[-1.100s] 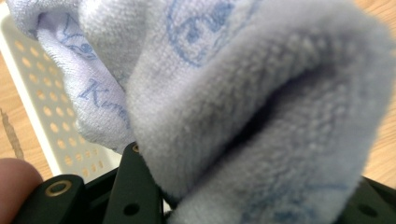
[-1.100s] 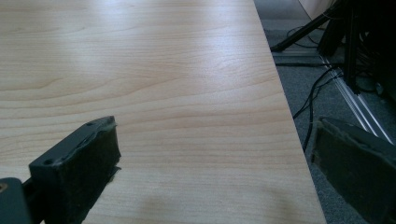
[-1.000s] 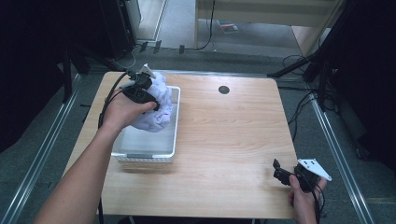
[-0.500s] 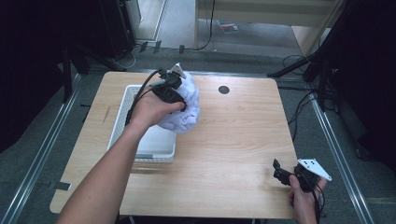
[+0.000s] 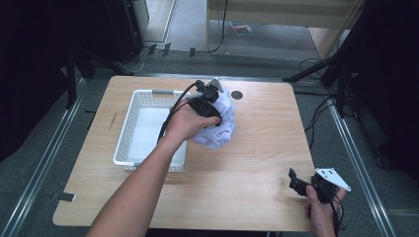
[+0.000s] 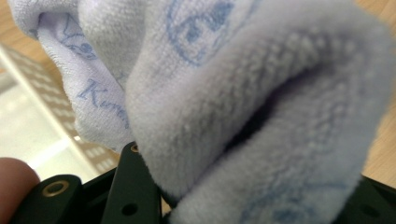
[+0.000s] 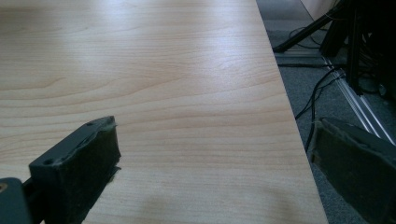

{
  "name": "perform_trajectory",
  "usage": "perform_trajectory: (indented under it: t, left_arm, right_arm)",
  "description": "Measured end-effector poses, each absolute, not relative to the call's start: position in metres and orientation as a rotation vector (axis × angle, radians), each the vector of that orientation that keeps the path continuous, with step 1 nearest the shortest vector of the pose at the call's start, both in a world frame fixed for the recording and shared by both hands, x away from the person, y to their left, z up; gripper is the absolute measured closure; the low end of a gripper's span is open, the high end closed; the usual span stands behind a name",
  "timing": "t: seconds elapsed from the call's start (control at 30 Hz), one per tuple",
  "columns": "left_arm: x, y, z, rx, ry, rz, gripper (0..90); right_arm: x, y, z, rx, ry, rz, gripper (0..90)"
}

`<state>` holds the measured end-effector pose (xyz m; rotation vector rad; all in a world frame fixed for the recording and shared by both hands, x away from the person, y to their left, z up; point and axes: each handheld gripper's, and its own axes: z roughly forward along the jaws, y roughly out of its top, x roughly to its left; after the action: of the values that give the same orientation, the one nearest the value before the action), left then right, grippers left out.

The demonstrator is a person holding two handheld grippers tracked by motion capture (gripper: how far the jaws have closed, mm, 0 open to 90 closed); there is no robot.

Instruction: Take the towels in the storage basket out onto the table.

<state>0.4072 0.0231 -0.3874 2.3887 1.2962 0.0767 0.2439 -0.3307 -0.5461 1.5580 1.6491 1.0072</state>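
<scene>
The left hand-held gripper [image 5: 210, 101] is clamped on a bunched pale-lilac towel [image 5: 220, 123], held just right of the white basket [image 5: 129, 123], over the worktop [image 5: 257, 158]. The right hand-held gripper [image 5: 299, 183] sits open and empty. The grip catches only a fold, so the towel could slip out. It hangs crumpled, without a clear long axis.

The hand and left gripper [image 5: 207, 98] hide part of the towel [image 5: 220, 126]. In the left gripper view the towel [image 6: 261, 116] is blurry and cut off at the edges.
</scene>
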Motion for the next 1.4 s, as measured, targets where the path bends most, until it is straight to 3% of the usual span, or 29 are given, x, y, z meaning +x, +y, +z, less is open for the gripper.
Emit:
perform_trajectory:
  t: [0.57, 0.7, 0.83, 1.23, 1.4]
  left_arm:
    - [0.402, -0.003, -0.457, 2.421, 1.312, -0.039, 54.9]
    - [0.397, -0.009, -0.471, 2.435, 1.328, 0.03, 52.3]
    - [0.396, -0.01, -0.482, 2.411, 1.326, -0.033, 51.2]
    - [0.391, -0.016, -0.484, 2.424, 1.274, -0.036, 49.2]
    - [0.391, -0.017, -0.485, 2.428, 1.258, -0.04, 44.3]
  right_arm:
    - [0.244, -0.331, -0.546, 1.555, 1.654, 1.008, 1.2]
    - [0.244, -0.331, -0.546, 1.557, 1.653, 1.008, 1.2]
    - [0.244, -0.331, -0.546, 1.554, 1.653, 1.01, 1.2]
    - [0.244, -0.33, -0.546, 1.556, 1.654, 1.009, 1.2]
    - [0.244, -0.33, -0.546, 1.553, 1.656, 1.008, 1.2]
